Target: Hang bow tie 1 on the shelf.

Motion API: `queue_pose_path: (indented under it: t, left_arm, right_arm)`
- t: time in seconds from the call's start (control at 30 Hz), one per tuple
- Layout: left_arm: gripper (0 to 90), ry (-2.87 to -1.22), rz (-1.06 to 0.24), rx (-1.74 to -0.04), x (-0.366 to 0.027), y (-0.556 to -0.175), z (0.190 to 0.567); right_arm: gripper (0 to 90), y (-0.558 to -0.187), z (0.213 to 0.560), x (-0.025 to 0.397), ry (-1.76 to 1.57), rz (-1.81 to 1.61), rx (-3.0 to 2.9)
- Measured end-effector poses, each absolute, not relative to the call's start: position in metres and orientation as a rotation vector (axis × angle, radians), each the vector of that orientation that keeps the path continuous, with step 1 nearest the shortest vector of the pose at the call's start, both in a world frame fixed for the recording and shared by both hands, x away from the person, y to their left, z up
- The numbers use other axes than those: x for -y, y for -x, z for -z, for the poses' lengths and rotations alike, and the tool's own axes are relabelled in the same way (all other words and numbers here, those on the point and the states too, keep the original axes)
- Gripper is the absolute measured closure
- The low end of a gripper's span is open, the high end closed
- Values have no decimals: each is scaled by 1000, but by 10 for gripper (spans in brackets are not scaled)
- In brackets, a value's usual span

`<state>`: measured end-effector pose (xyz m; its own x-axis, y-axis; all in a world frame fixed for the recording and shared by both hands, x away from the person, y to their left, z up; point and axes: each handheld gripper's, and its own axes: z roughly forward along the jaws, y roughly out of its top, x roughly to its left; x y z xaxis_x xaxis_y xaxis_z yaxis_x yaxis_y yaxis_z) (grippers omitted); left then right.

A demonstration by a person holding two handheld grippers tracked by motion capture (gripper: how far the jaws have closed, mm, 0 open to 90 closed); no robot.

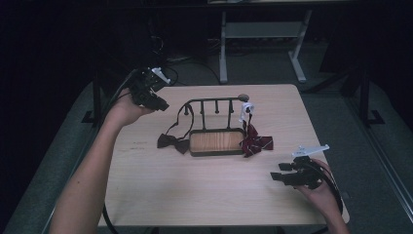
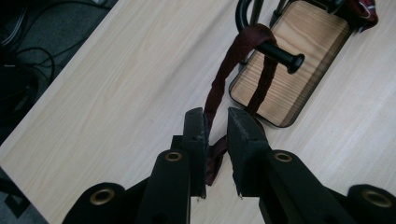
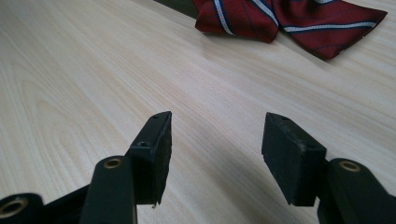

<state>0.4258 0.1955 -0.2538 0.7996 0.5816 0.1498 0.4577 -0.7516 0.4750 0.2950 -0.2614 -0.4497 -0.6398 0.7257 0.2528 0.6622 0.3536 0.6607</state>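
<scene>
Centre of the high view: a small black rack (image 1: 214, 105) with pegs rises from a wooden tray (image 1: 216, 142) on the pale table (image 1: 195, 195). A dark maroon bow tie (image 1: 173, 142) lies on the table just left of the tray, its strap (image 1: 181, 113) looped up over the rack's left end. A red striped bow tie (image 1: 256, 142) lies at the tray's right edge, below a white clip (image 1: 247, 108) on the rack.

Upper left of the high view: the left tool (image 1: 155, 100) is held above the table's far left corner. In the left gripper view its jaws stand narrowly apart, with the strap (image 2: 229, 65) running down between them from a knobbed peg (image 2: 280, 53); whether the pads actually pinch the cloth cannot be told.

Lower right of the high view: the right tool (image 1: 285, 176) hovers low over bare table, jaws wide apart and holding nothing. In the right gripper view the striped tie (image 3: 289, 18) lies ahead, at the top of the frame.

Handling, as a judgement: the maroon tie is light, limp fabric that would sag and swing when lifted and could snag on the peg's knob. The flat strap offers the surest hold, taken across its width just below the peg. The cloth is neither fragile nor slippery.
</scene>
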Motion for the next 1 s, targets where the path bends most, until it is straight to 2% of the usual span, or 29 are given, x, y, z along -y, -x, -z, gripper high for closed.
queue_pose_path:
  t: [1.0]
  left_arm:
    - [719,-2547,-327,-777,-209,-408,282]
  right_arm:
    - [420,-295,451,266,-1317,-1160,-2505]
